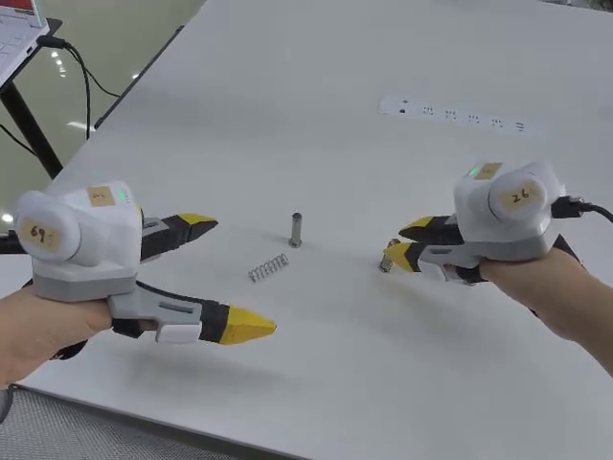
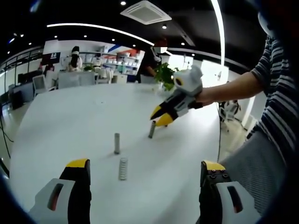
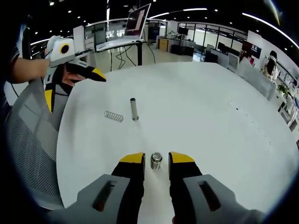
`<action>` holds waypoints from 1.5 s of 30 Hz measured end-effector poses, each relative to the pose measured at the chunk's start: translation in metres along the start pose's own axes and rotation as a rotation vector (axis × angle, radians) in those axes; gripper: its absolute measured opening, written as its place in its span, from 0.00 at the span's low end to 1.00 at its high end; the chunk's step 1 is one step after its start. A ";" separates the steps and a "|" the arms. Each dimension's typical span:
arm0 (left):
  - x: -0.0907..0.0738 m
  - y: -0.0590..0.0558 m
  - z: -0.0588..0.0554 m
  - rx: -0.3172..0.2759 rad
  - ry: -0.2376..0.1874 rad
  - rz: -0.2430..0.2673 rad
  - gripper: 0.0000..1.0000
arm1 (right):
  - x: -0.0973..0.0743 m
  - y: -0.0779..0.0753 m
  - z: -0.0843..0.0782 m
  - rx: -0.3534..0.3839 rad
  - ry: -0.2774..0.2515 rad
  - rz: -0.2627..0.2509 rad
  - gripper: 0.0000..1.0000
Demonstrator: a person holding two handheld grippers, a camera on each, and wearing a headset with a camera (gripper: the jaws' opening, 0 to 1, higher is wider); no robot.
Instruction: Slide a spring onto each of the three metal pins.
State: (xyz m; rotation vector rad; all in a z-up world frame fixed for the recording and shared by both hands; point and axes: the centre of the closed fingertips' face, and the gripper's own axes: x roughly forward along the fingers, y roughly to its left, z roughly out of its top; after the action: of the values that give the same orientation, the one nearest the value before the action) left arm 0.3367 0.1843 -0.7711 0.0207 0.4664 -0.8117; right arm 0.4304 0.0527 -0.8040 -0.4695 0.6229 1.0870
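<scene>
In the head view I see the left gripper [image 1: 225, 275] low on the left, its jaws spread wide over the table [image 1: 316, 86]. A bare pin [image 1: 295, 230] stands upright near the middle, and a loose spring [image 1: 269, 268] lies on its side just in front of it, apart from it. Both sit ahead of the open jaws. On my right, the right gripper [image 1: 403, 240] has its jaws at a narrow gap, with a sprung pin [image 1: 386, 261] right at the tips. A power strip [image 1: 450, 113] lies farther back and a laptop [image 1: 14, 34] sits at the top left corner.

In the left gripper view, my own jaws rise far apart with nothing between them. The spring [image 2: 123, 168] lies just beyond them, in line with the bare pin [image 2: 117, 143] behind it. Farther off, the right gripper [image 2: 159, 117] points down at the sprung pin [image 2: 152, 129], which stands just beside its tips.

In the right gripper view the jaws are close together, and the sprung pin [image 3: 156, 161] stands upright between the tips with a sliver of gap on each side; I cannot tell if either jaw touches it. Beyond it, the bare pin [image 3: 134, 109] stands with the spring [image 3: 113, 116] lying beside it, and the left gripper [image 3: 74, 87] gapes wide at the table edge.
</scene>
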 end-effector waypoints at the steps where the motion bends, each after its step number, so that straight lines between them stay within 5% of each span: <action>1: 0.000 0.000 0.000 0.004 0.003 0.000 0.95 | -0.001 0.001 0.001 0.000 -0.004 0.002 0.17; 19: -0.002 0.001 0.001 0.005 0.006 -0.004 0.95 | -0.015 0.005 0.012 -0.009 -0.031 0.000 0.18; 34: -0.004 0.000 0.000 0.004 0.004 -0.003 0.95 | -0.023 0.016 0.020 -0.105 -0.016 0.050 0.18; 45: -0.006 0.000 0.000 0.006 0.000 -0.008 0.95 | -0.014 0.030 0.031 -0.241 0.023 0.119 0.18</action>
State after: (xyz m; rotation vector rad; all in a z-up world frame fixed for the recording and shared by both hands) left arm 0.3327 0.1882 -0.7686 0.0249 0.4643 -0.8213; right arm 0.4051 0.0746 -0.7731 -0.6609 0.5474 1.2783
